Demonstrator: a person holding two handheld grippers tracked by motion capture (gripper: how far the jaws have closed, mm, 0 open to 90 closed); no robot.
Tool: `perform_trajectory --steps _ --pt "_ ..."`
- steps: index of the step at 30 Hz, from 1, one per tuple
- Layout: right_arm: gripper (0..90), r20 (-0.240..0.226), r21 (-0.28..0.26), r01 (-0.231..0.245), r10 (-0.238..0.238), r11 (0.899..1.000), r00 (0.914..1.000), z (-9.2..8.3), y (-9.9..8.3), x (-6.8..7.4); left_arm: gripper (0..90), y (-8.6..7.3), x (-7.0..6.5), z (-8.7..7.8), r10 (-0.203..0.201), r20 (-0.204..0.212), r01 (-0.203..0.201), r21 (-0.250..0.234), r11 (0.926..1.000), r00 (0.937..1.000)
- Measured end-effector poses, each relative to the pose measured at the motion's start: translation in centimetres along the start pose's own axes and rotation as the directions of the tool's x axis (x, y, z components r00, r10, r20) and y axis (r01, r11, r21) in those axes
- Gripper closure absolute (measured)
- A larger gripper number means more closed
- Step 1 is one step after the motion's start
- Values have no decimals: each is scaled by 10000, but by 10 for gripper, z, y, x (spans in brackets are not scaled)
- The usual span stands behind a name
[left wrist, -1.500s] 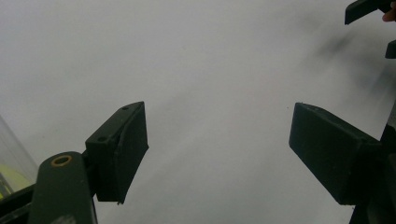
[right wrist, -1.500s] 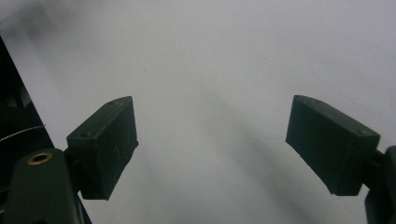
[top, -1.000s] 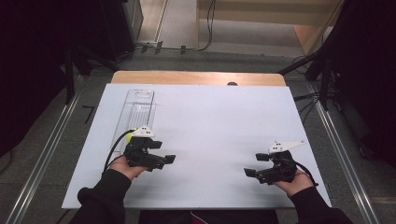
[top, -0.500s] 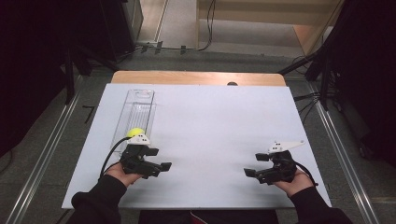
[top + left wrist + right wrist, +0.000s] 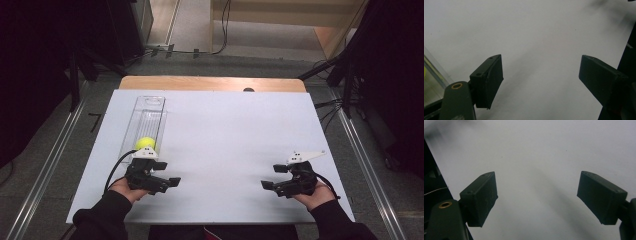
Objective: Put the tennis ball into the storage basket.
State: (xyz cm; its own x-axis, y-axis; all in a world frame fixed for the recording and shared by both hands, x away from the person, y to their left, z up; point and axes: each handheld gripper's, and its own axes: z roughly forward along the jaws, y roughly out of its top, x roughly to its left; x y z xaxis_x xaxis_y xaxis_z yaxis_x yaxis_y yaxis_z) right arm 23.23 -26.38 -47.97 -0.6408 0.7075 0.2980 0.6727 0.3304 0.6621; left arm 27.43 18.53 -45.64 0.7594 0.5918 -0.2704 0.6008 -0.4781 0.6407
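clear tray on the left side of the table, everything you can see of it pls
The clear tray is a long, narrow, transparent trough, plastic by its look, with faint ribbing across its floor. It lies flat on the white table sheet, running lengthwise away from the person. A yellow-green ball sits inside at the near end. The left gripper lies just short of that end; contact cannot be judged. A sliver of the tray's edge shows at the left of the left gripper view.

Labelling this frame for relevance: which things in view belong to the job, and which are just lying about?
In the job:
- yellow ball in the clear tray
- clear tray at the table's left
- left claw, open, empty, near the ball

Lying about:
- right claw, open, empty, over bare table
- white table
- floor cables beyond it
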Motion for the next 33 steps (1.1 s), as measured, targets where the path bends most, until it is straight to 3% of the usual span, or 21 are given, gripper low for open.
perform_trajectory --steps 11,33 --pt "146 -10 25 -50 50 10000 10000 1 0 0 201 -6 1 -1 37 -61 -34 365 9993 10000" --pt "146 -1 31 -19 19 10000 10000 1 0 0 201 -8 2 -2 -49 -69 51 384 9993 10000"
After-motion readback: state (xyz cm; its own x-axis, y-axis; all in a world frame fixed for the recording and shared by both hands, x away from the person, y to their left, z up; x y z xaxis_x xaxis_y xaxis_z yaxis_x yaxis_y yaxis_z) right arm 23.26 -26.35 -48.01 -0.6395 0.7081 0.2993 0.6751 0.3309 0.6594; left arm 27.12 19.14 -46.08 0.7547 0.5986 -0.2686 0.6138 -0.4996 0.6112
